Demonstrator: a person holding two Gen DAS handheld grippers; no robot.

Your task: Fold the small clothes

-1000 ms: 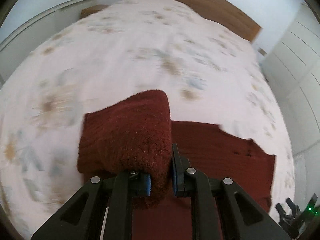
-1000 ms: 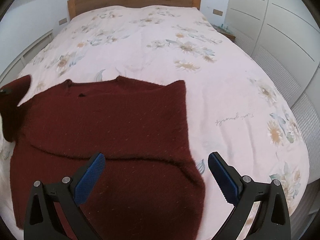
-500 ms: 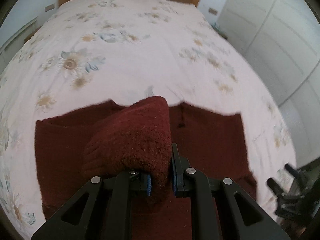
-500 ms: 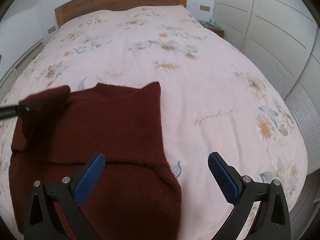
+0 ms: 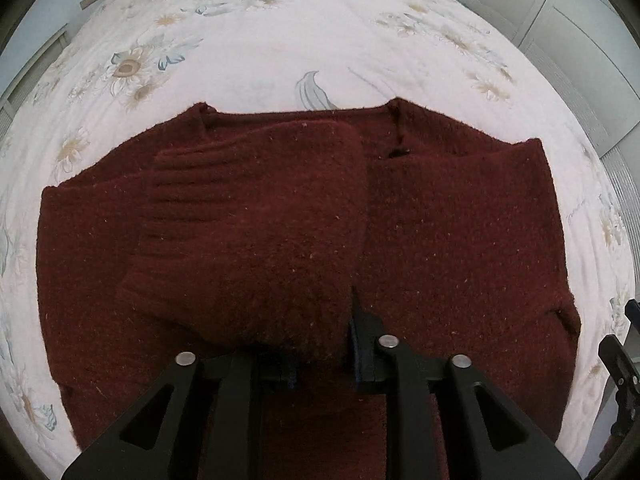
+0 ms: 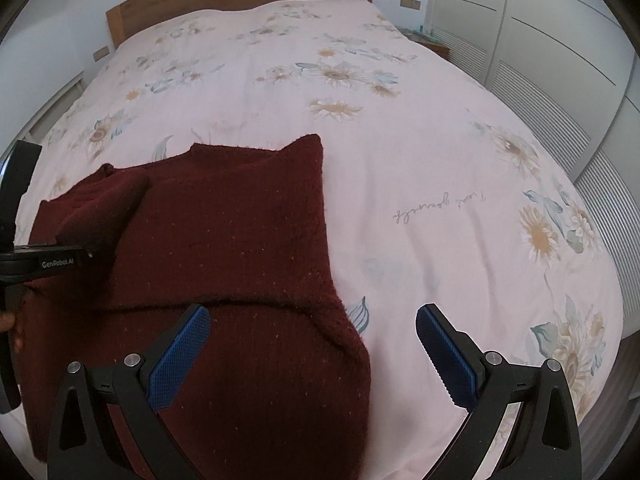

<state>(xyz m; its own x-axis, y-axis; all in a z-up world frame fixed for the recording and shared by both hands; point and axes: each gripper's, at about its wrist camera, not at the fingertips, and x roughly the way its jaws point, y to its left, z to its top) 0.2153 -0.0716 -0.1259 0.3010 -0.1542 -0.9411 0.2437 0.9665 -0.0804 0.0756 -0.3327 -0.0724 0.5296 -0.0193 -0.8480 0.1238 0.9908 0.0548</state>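
Note:
A dark red knitted sweater (image 5: pixel 460 220) lies flat on the flowered bedspread (image 5: pixel 260 60). One sleeve (image 5: pixel 260 220) is folded inward across the body, its ribbed cuff to the left. My left gripper (image 5: pixel 322 342) points steeply down with that sleeve between its jaws. The jaws are opening, and the knit still fills the gap and touches the pads. In the right wrist view the left gripper (image 6: pixel 60 258) comes in from the left edge over the sweater (image 6: pixel 240 220). My right gripper (image 6: pixel 312 320) hovers wide open over the sweater's right lower edge, holding nothing.
The bedspread (image 6: pixel 400 140) stretches far beyond the sweater toward a wooden headboard (image 6: pixel 240 8). White wardrobe doors (image 6: pixel 540 60) stand along the right side of the bed. The bed's right edge falls away near my right gripper (image 5: pixel 624 344).
My left gripper has carried the sleeve sideways and down over the sweater's body, and the gap between its jaws has widened. The right gripper has shifted only slightly and stays open.

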